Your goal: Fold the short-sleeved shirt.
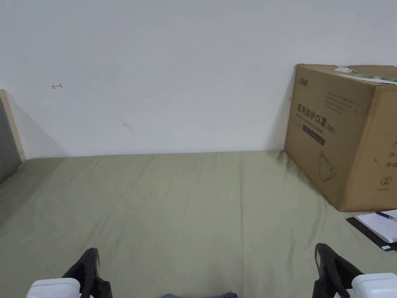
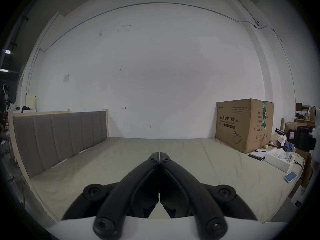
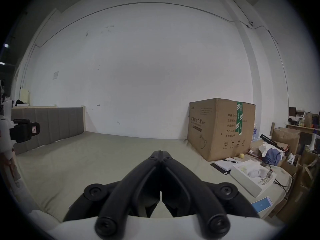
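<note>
Left gripper (image 2: pixel 158 152) fingers clenched, empty | right gripper (image 3: pixel 161 151) fingers clenched, empty, above bed (image 1: pixel 194 201)

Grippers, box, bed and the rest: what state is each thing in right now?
left gripper: shut, empty, above the sheet.
right gripper: shut, empty.
cardboard box: closed, taped, upright on the bed.
green sheet: spread, lightly creased.
blue cloth: lying at the near edge, barely visible.
pen: lying on a notepad.

Head view: soft, even, bright light, sharp focus; faint shadow on wall (image 1: pixel 194 70) left of box (image 1: pixel 341 136). Gripper views: dimmer, grey, fisheye-curved, black vignette at corners; near jaws slightly blurred.
</note>
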{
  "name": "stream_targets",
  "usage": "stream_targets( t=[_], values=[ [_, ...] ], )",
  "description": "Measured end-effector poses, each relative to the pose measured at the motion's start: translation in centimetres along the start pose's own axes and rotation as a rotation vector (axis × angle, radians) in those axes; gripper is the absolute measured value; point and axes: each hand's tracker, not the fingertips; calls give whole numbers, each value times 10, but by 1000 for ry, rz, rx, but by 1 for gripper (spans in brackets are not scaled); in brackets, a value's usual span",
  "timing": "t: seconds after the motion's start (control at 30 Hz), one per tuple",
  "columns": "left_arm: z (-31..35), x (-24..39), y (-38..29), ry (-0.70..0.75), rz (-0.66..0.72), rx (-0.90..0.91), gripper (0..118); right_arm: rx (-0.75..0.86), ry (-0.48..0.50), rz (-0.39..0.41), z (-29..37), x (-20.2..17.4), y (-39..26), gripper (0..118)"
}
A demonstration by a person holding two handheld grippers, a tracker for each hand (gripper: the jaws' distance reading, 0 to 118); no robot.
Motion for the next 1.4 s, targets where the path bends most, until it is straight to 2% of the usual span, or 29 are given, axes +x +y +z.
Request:
stream_targets(
  t=[0.17, 0.33, 0.4, 0.43, 0.5, 0.57, 0.63, 0.67, 0.77, 0.83, 0.9, 0.97, 1.03, 1.1, 1.13, 1.17, 1.2, 1.3, 1.33, 1.4],
  values=[
    [1, 1, -1, -1, 11, -15, 0, -16, -37, -53, -3, 5, -1, 0],
    [-1, 1, -2, -7, 10, -36, 0, -38, -34, -68, -6, 6, -3, 0],
    [-5, -4, -1, -61, 38, -87, 0, -35, 50, -89, -12, 6, -1, 0],
    [-8, -7, -1, -111, 57, -135, 0, -59, 154, -113, -20, 6, 0, 0],
    [-16, -11, -6, -161, 106, -241, 0, -254, 394, -147, -50, 0, 0, 0],
    [-22, -17, -15, -174, 167, -310, 0, -608, 529, -140, -96, -18, -16, 0],
    [-26, -24, -26, -172, 221, -359, 0, -859, 566, -128, -132, -34, -52, 0],
    [-29, -28, -32, -164, 244, -378, 0, -906, 564, -114, -146, -41, -72, 0],
    [-49, -44, -50, -189, 309, -497, 0, -1102, 560, 47, -182, -59, -119, 0],
    [-73, -59, -66, -268, 409, -633, 0, -1211, 481, 125, -196, -68, -149, 0],
    [-102, -76, -89, -369, 538, -768, 0, -1263, 540, 110, -208, -72, -171, 0],
    [-132, -89, -119, -497, 711, -914, 5, -1253, 533, 120, -215, -77, -167, 0],
    [-153, -97, -150, -579, 834, -976, 14, -1311, 549, 172, -223, -82, -164, 0],
    [-168, -100, -173, -635, 896, -1004, 71, -1321, 552, 212, -226, -87, -164, 0],
    [-174, -98, -183, -662, 914, -1026, 95, -1323, 550, 229, -226, -91, -165, 0],
    [-181, -96, -192, -700, 924, -1040, 114, -1327, 551, 249, -227, -93, -164, 0],
    [-188, -93, -201, -733, 942, -1059, 118, -1329, 553, 263, -227, -95, -164, 0],
    [-210, -77, -220, -869, 986, -1100, 118, -1339, 559, 269, -229, -94, -163, 0],
    [-219, -70, -222, -947, 1038, -1092, 118, -1341, 565, 260, -230, -91, -164, 0],
    [-239, -52, -234, -1031, 1128, -1199, 118, -1341, 573, 241, -230, -88, -165, 0]
  ],
)
